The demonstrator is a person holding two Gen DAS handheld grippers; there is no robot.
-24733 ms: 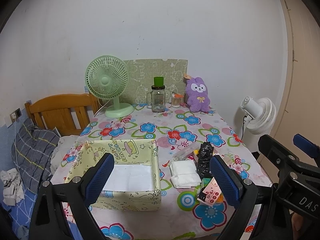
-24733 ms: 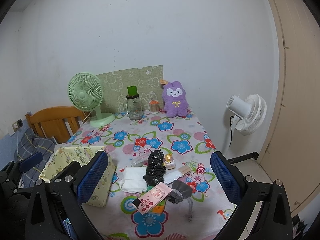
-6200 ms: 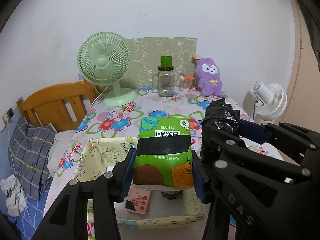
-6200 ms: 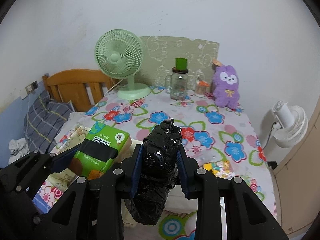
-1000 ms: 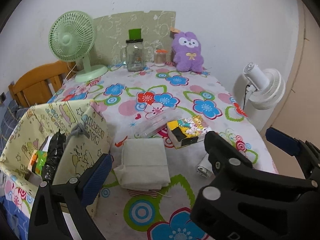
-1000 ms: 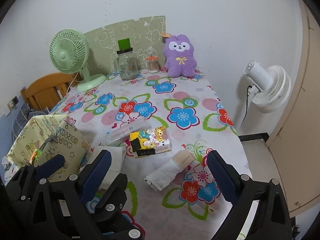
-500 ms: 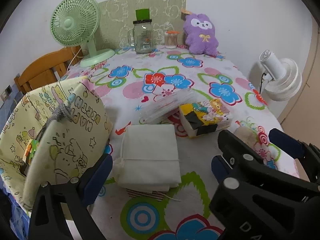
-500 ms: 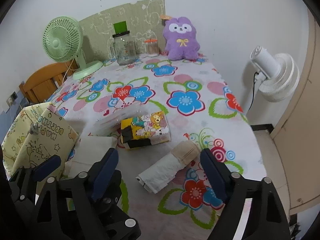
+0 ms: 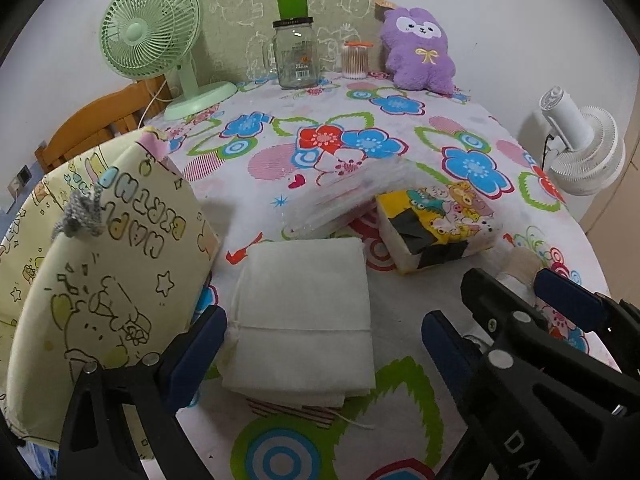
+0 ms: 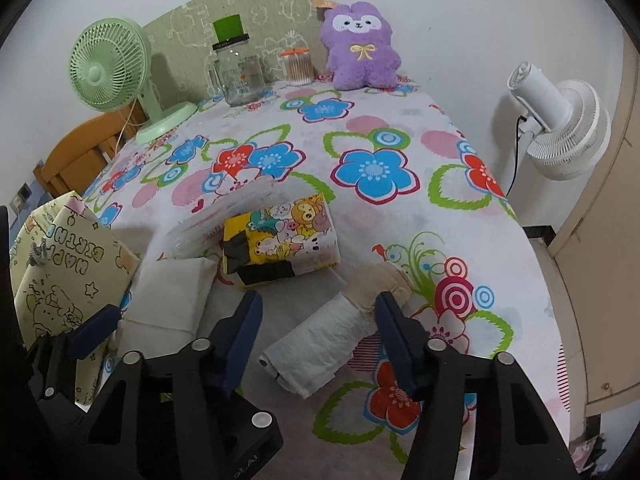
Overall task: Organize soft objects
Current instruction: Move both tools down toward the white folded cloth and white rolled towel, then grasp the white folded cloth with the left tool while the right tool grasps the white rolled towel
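A white folded cloth stack (image 9: 304,312) lies on the flowered tablecloth, and my left gripper (image 9: 320,348) is open, with one finger on each side of the stack's near end and not touching it. A white roll with a beige band (image 10: 316,344) lies slantwise between the fingers of my right gripper (image 10: 320,336). Its jaws are closing, with a gap still showing on the left side of the roll. A cartoon tissue pack (image 10: 280,240) and a clear plastic packet (image 9: 344,196) lie just beyond. The yellow fabric box (image 9: 100,260) stands at the left, with a grey knitted piece on its rim.
At the back stand a green desk fan (image 9: 152,36), a glass jar (image 9: 296,56), a swab jar (image 9: 354,60) and a purple plush (image 9: 420,48). The table drops off at the right, where a white floor fan (image 10: 560,116) stands. A wooden chair (image 10: 80,148) is behind the box.
Both grippers have come down and forward toward the table. The right jaws have narrowed around the white roll. The left gripper now straddles the folded cloth.
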